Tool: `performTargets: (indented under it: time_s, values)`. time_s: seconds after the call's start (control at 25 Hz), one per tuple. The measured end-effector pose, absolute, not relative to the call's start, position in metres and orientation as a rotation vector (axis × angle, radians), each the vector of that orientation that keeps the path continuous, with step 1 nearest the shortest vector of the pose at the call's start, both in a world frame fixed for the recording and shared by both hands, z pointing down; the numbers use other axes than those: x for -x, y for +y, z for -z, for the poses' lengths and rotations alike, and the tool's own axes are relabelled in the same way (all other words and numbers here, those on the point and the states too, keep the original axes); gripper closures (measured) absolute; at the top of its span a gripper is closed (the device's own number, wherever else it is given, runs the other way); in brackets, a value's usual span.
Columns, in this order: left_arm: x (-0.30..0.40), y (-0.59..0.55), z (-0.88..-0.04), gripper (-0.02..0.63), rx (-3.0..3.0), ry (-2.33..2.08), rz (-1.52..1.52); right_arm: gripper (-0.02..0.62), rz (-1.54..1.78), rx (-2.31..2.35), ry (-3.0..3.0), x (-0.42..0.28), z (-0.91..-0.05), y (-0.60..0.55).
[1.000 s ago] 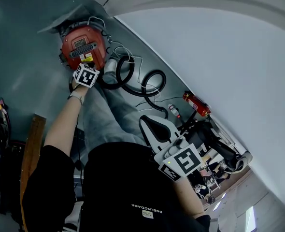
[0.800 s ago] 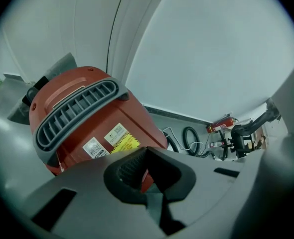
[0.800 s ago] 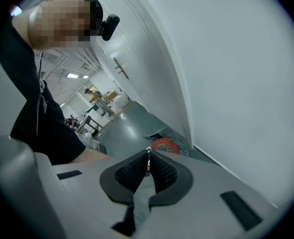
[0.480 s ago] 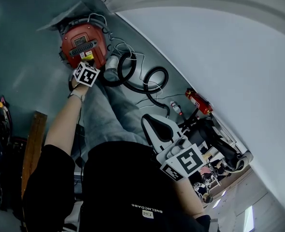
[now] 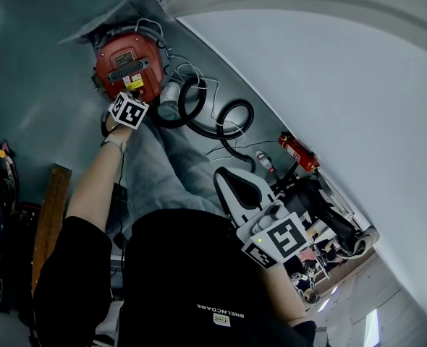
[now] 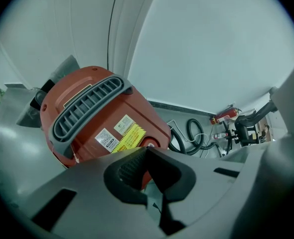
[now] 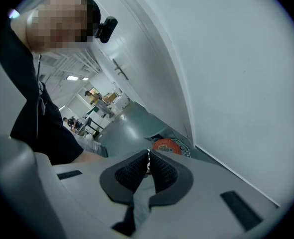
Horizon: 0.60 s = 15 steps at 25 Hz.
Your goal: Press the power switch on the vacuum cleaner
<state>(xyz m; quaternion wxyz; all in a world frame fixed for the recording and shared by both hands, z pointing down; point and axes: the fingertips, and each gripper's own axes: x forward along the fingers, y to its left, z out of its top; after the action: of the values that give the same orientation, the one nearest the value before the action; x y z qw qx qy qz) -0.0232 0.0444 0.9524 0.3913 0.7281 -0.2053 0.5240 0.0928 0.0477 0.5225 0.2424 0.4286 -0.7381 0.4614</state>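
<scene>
The red vacuum cleaner (image 5: 127, 62) lies on the floor (image 5: 40, 85) against the wall (image 5: 329, 85), black hose (image 5: 221, 125) coiled beside it; the left gripper (image 6: 146, 149) (jaws pressed together, nothing between them) points its tips close to the casing beside the yellow label (image 6: 128, 136); the right gripper (image 7: 148, 157), likewise closed and empty, hangs well apart from it.

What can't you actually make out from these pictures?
- Whether the left gripper touches the red canister vacuum cleaner's switch: in the head view, its marker cube covers the spot; in the left gripper view, its grey body hides the vacuum's lower edge.
- Yellow label's print: left gripper view, too small.
</scene>
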Motion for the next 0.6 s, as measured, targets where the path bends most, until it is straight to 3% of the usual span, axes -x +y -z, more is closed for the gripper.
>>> performTargets:
  time_s: [0.6]
  values:
    - [0.0339, 0.0455, -0.9585, 0.592, -1.906, -0.496, -1.366, 0.563, -1.272, -1.174, -2.011, -0.0849, -0.5267, 0.0503]
